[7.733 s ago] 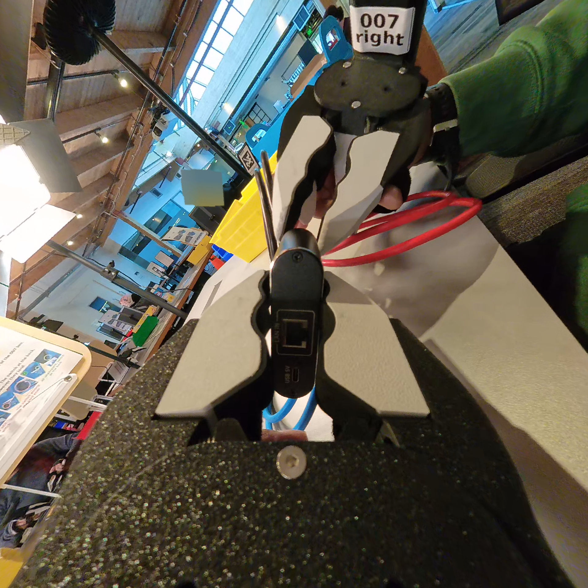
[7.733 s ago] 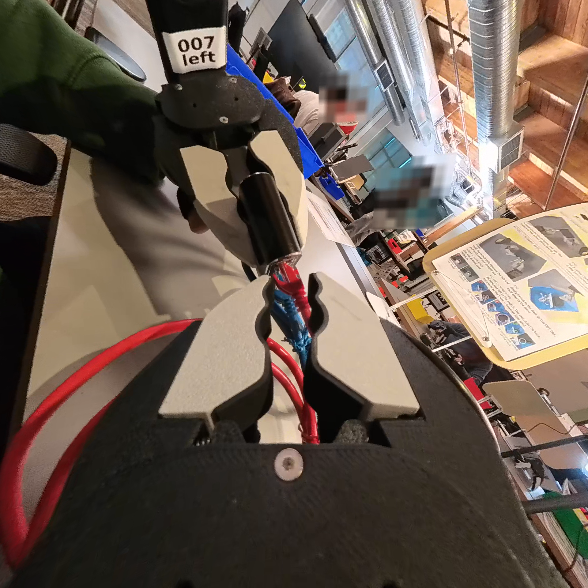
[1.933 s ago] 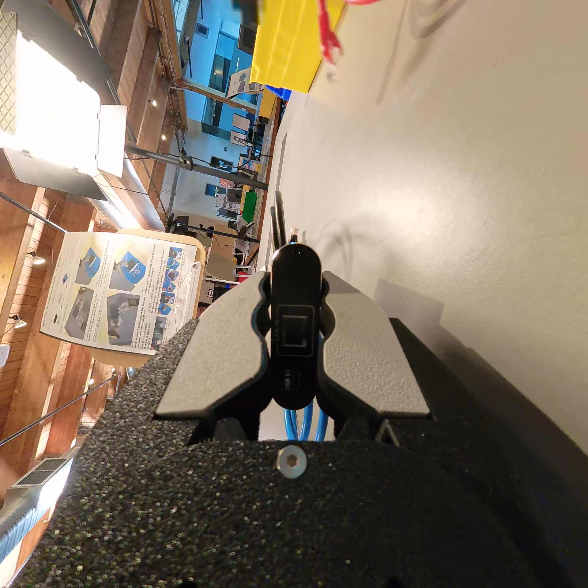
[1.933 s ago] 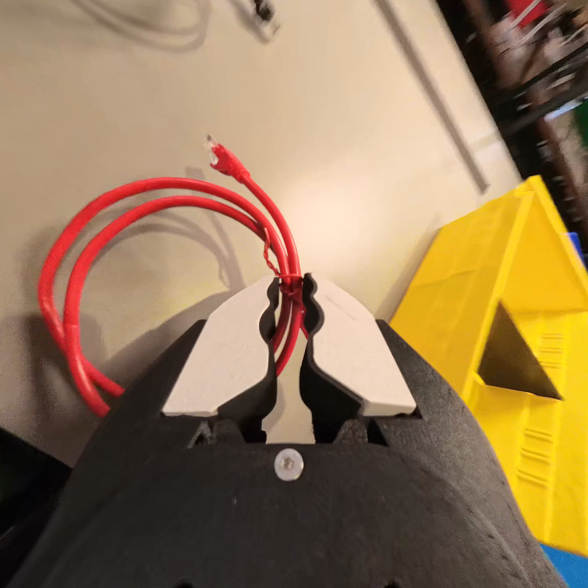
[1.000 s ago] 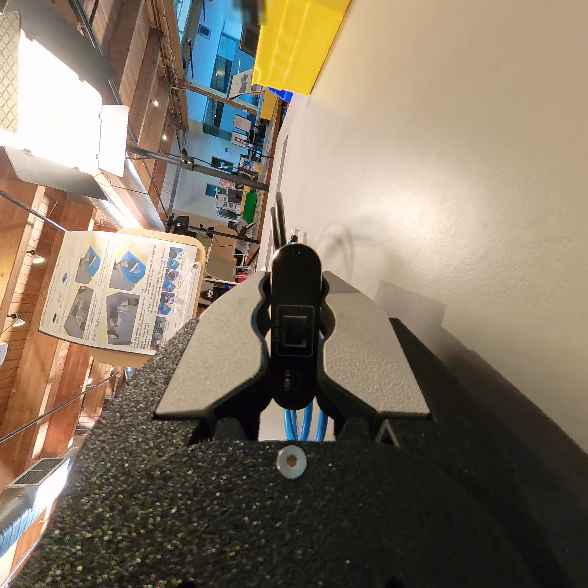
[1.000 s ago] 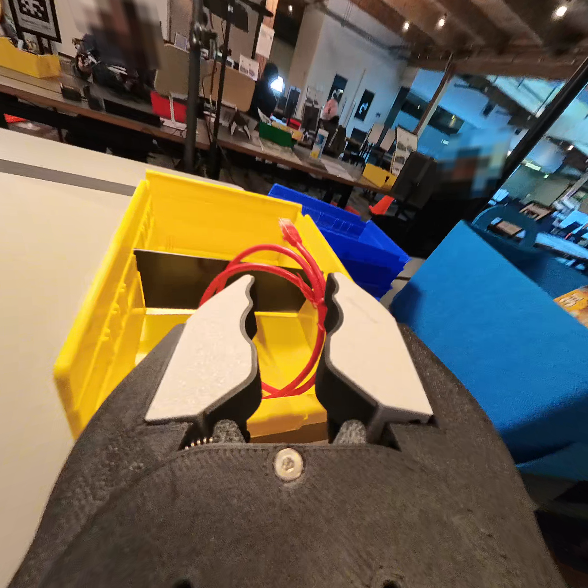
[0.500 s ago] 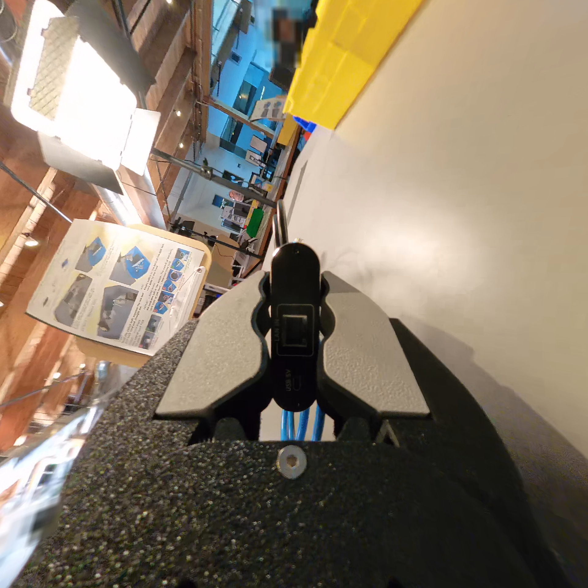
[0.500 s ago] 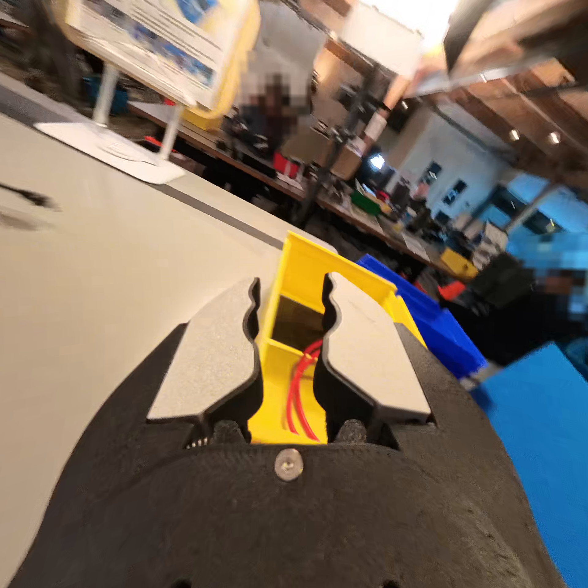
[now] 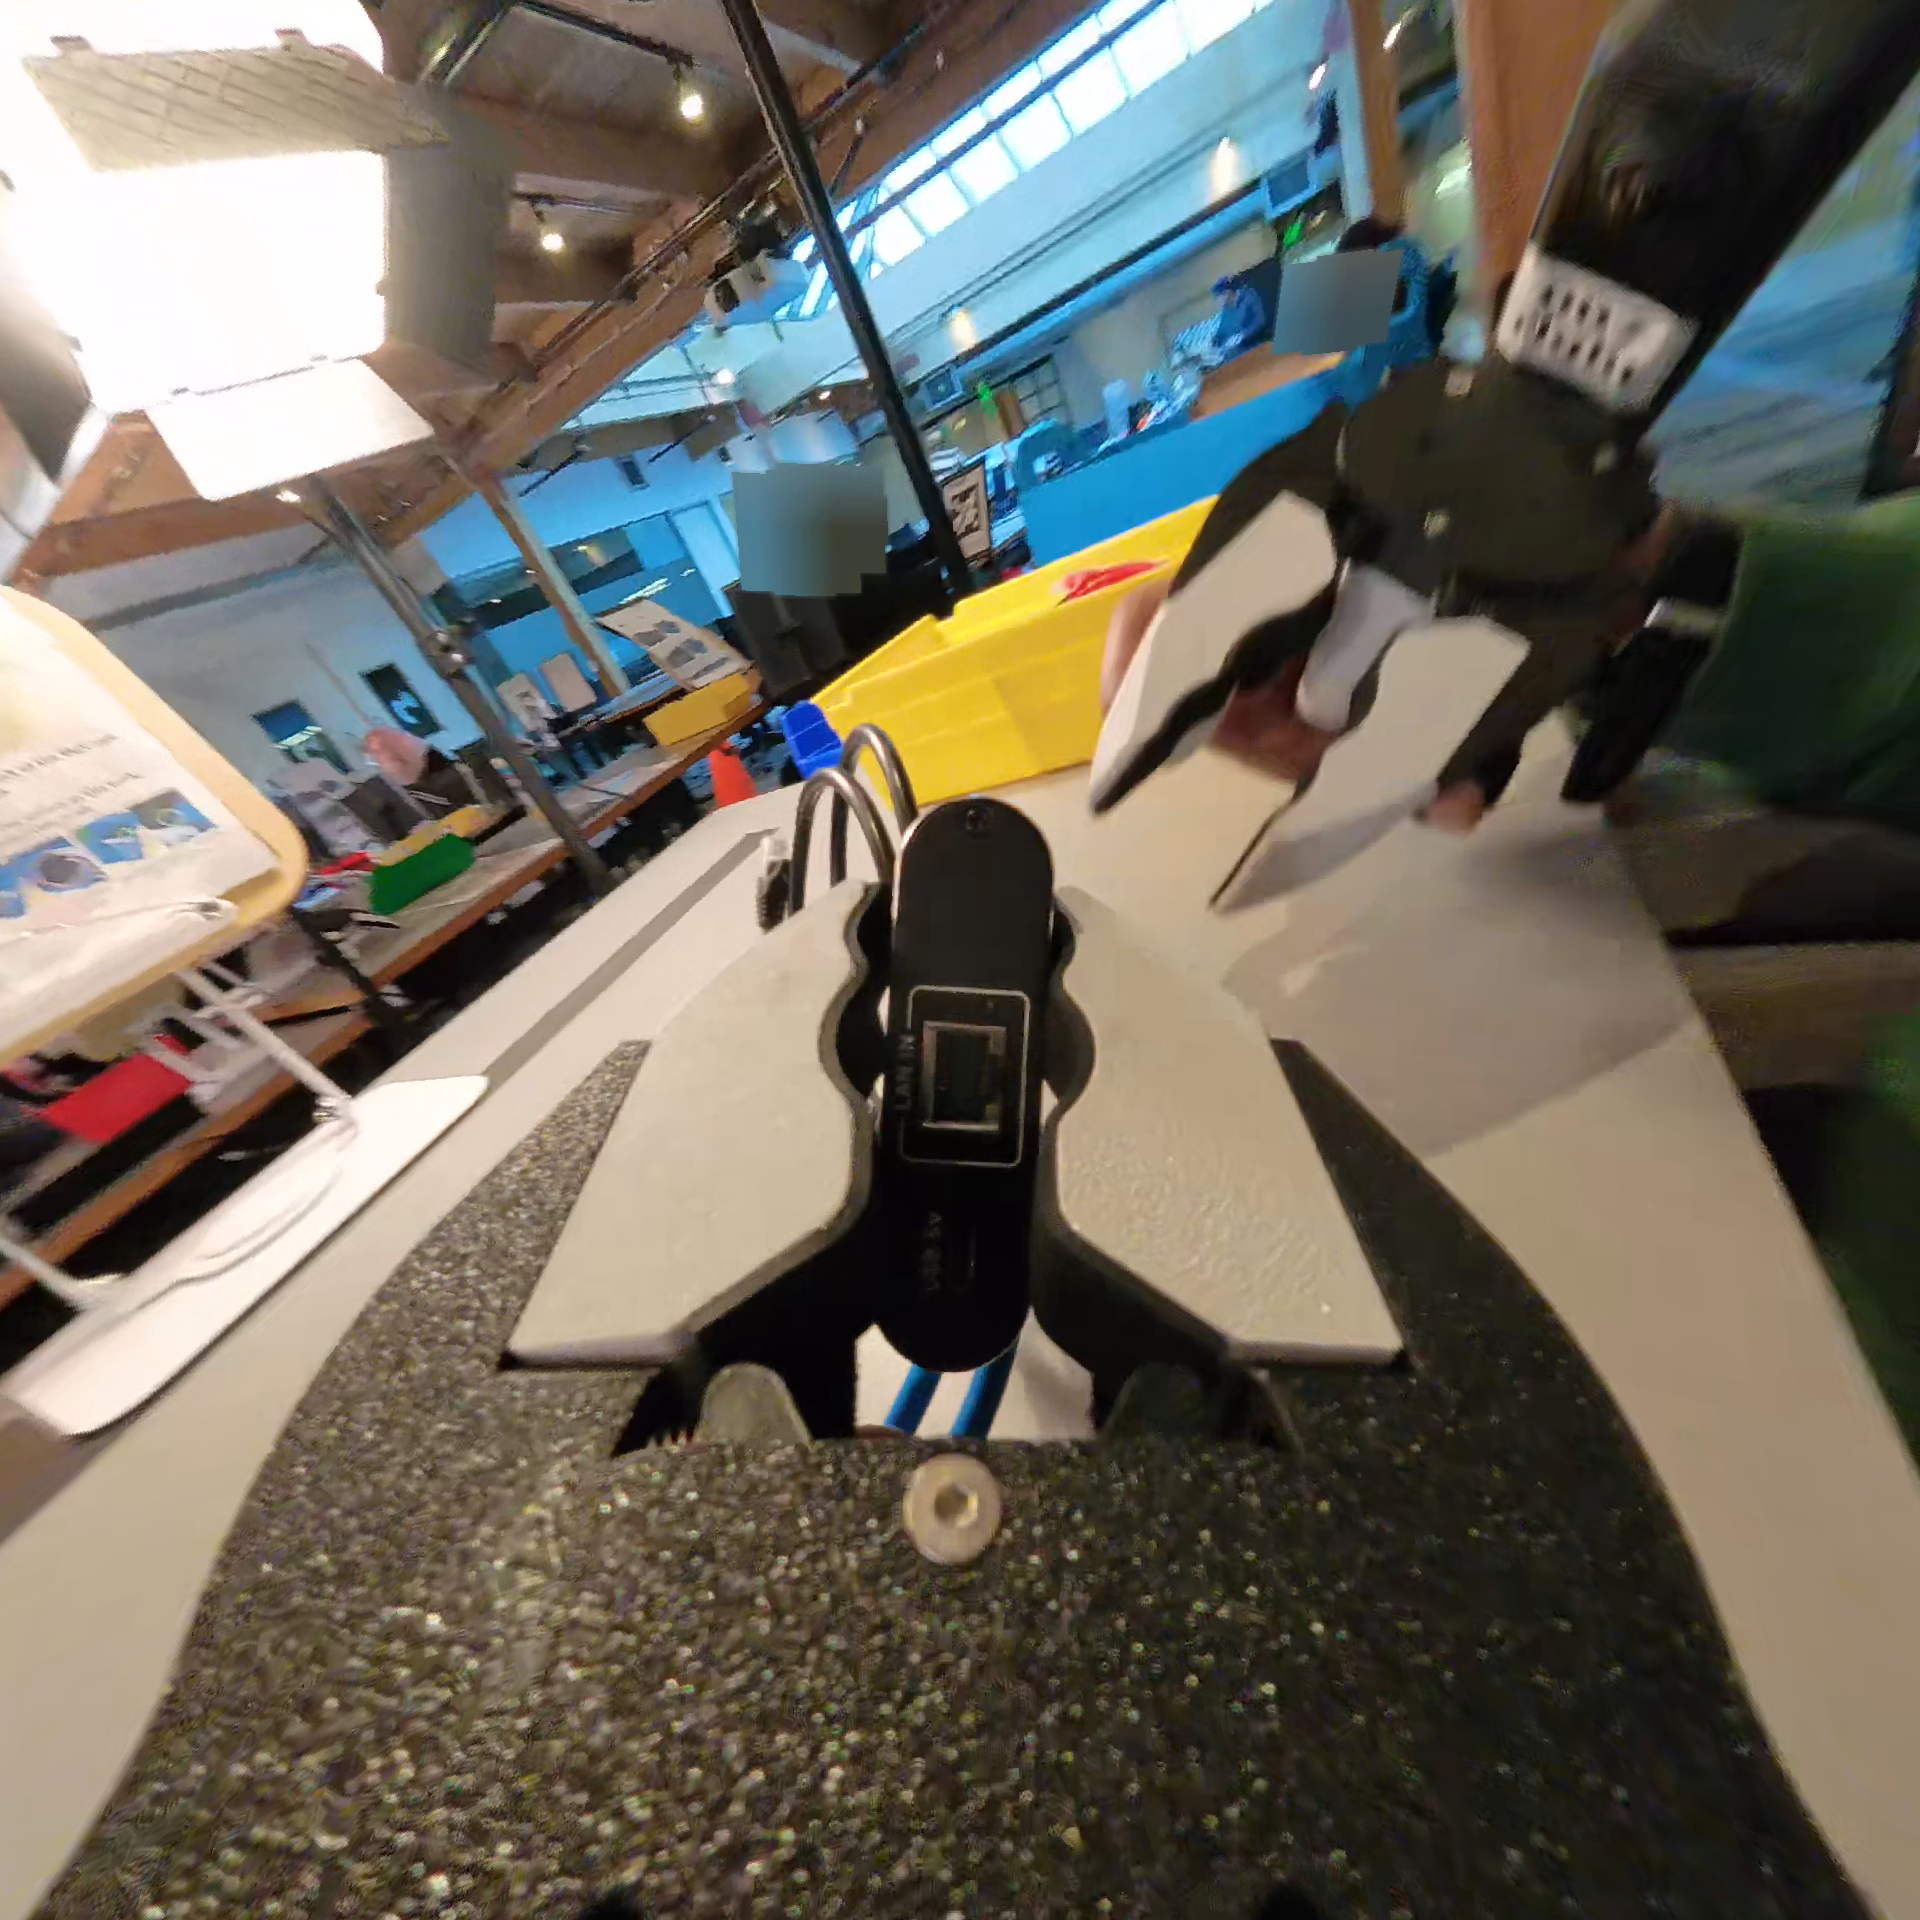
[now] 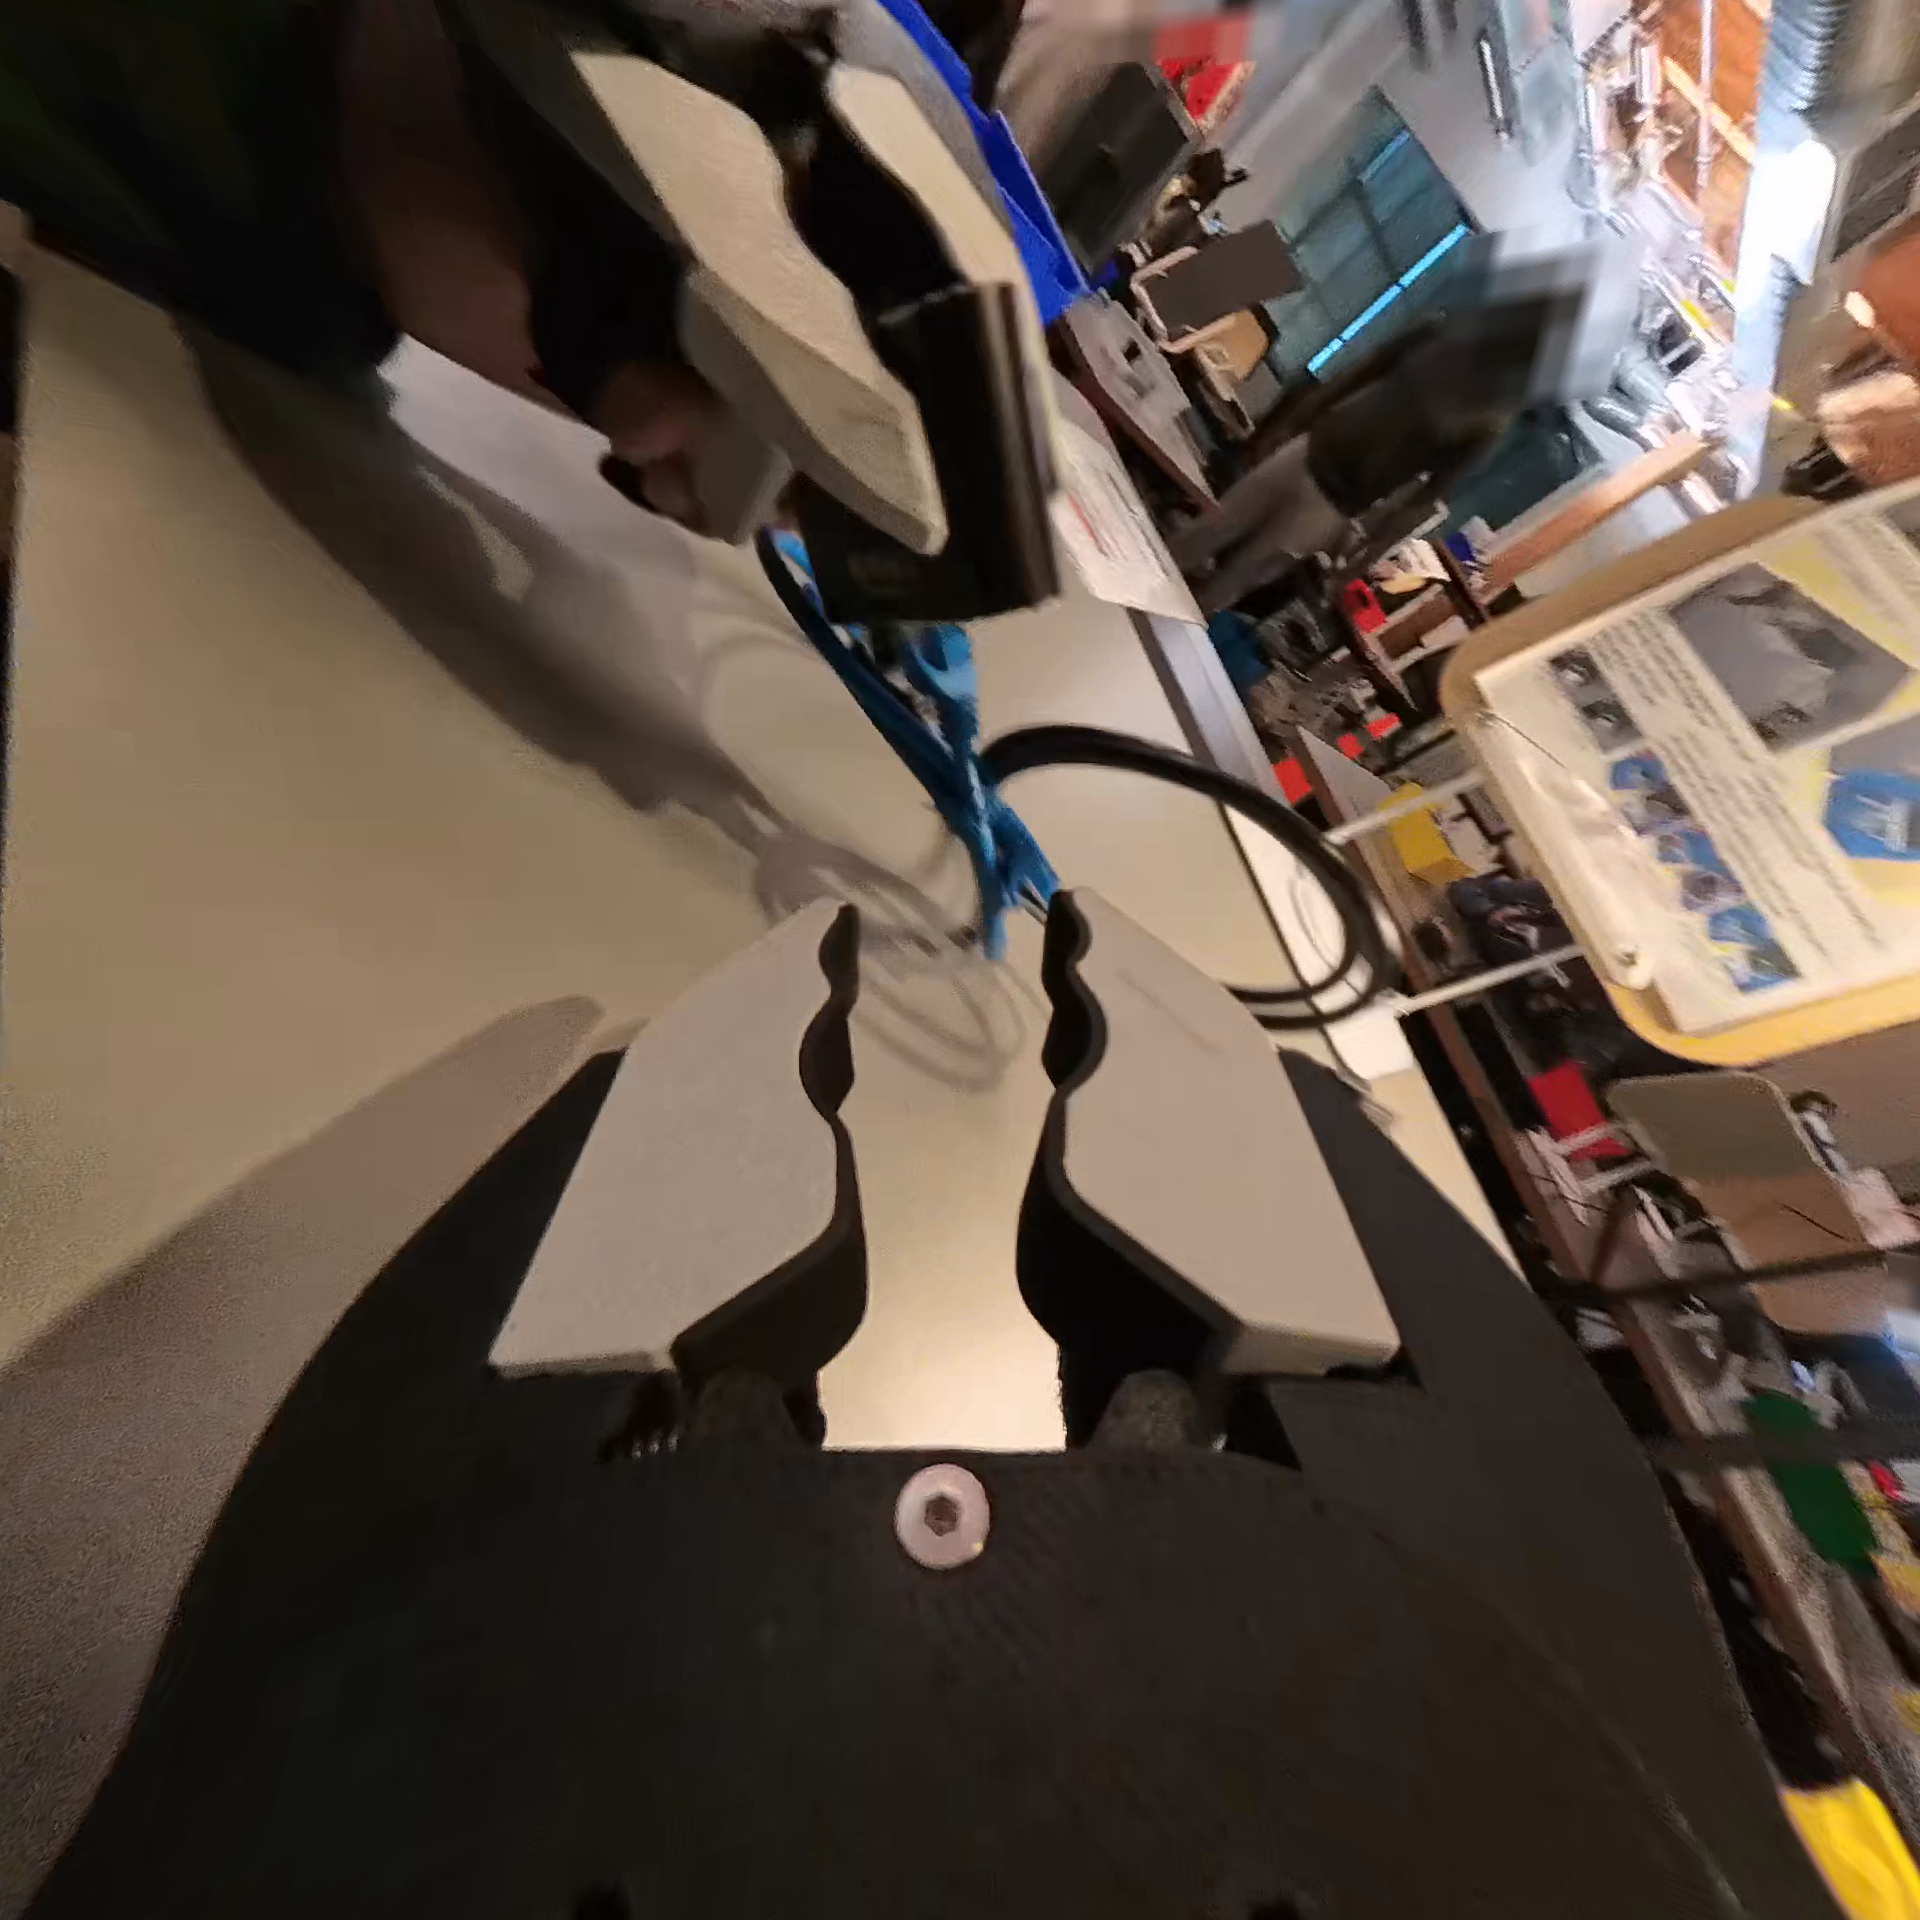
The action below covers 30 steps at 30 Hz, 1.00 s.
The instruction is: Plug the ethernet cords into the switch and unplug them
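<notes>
Left gripper (image 9: 966,1049) pinches the black switch (image 9: 971,1081) above the table (image 9: 1455,1018), one port facing the camera empty. Right gripper (image 10: 945,997), spread and empty, nears the blue cords (image 10: 966,790); that plugging apparently remains.

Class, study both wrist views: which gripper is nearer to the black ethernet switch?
Left. The left gripper is shut on the switch; the right gripper is open, apart from it, pointing toward its blue cords.
</notes>
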### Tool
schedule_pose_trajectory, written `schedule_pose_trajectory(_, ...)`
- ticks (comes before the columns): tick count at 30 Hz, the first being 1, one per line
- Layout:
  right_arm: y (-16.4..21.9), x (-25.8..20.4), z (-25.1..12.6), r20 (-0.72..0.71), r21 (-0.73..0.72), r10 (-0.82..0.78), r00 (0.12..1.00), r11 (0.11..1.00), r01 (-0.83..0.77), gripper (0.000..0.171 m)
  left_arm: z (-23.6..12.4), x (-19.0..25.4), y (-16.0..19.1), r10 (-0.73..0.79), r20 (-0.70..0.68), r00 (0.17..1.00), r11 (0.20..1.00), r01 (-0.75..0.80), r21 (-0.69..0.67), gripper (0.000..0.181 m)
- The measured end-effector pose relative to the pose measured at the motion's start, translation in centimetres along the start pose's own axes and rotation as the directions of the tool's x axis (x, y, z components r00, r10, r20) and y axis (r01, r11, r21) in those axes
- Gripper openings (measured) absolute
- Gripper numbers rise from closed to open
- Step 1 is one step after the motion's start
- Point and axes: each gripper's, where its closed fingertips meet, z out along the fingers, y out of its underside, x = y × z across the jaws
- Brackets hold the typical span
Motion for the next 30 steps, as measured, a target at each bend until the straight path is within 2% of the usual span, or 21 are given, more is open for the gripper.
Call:
schedule_pose_trajectory(4,-1.7,-1.5,2.6,0.02,0.071,0.064,0.998,0.995,-0.066,0.035,-0.1,0.1,-0.2,-0.112,-0.054,0.992,0.993,0.113,0.033,0.027)
schedule_pose_trajectory(7,-2.7,-1.5,3.6,-0.024,0.095,0.07,0.997,0.993,-0.067,0.035,-0.2,0.5,-0.6,-0.183,-0.107,0.977,0.98,0.19,0.061,0.03)
schedule_pose_trajectory(11,-3.6,-1.9,4.2,-0.025,0.117,0.082,0.996,0.99,-0.079,0.034,-0.6,1.6,-2.0,-0.25,-0.233,0.94,0.949,0.285,0.132,0.028)
schedule_pose_trajectory(16,-4.0,-2.7,3.8,0.03,0.123,0.085,0.996,0.989,-0.088,0.028,-1.0,3.0,-2.9,-0.256,-0.337,0.906,0.933,0.323,0.158,0.027)
schedule_pose_trajectory(20,-4.6,-2.8,3.1,0.099,0.135,0.178,0.979,0.972,-0.191,0.02,-1.4,4.0,-3.3,-0.258,-0.402,0.879,0.923,0.347,0.164,0.029)
schedule_pose_trajectory(22,-4.5,-3.1,3.2,0.105,0.114,0.152,0.983,0.98,-0.164,0.017,-1.3,4.2,-3.2,-0.262,-0.407,0.875,0.924,0.349,0.156,0.028)
schedule_pose_trajectory(25,-4.2,-3.0,3.2,0.071,0.075,0.113,0.991,0.99,-0.118,0.017,-1.3,4.5,-2.9,-0.222,-0.386,0.896,0.945,0.294,0.14,0.031)
schedule_pose_trajectory(30,-2.7,-3.0,3.0,0.027,-0.044,-0.041,0.999,0.998,0.042,0.017,-0.7,5.0,-1.4,0.043,-0.248,0.968,0.996,-0.022,0.09,0.035)
